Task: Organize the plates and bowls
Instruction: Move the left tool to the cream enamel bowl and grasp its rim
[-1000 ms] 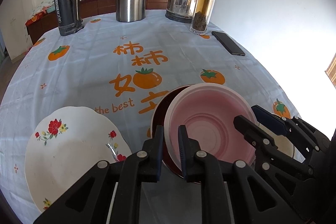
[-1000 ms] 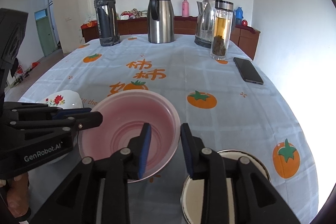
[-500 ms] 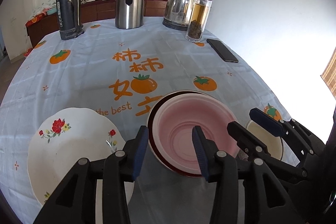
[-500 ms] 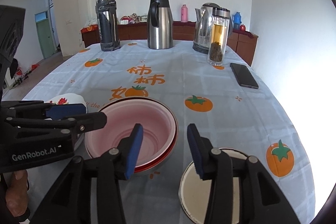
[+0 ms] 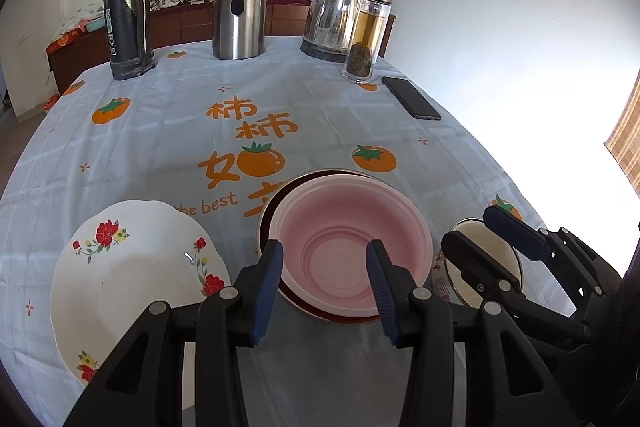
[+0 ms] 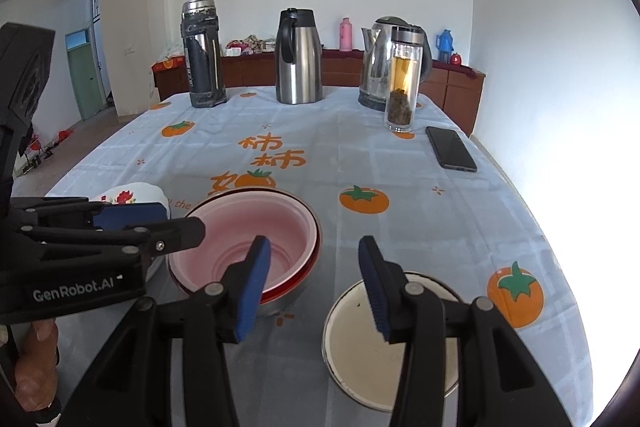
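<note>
Pink bowl [image 5: 352, 247] nested in red bowl [image 6: 308, 267]. Left gripper [image 5: 324, 287] at its 6 o'clock, right gripper [image 6: 316, 283] at 4 o'clock; both just opened, jaws apart, empty.

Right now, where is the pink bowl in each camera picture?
Left wrist view: the pink bowl sits low in the middle, just beyond the left gripper.
Right wrist view: it sits low and left of middle.
Shared landmark: the black phone, far right on the table in both.
</note>
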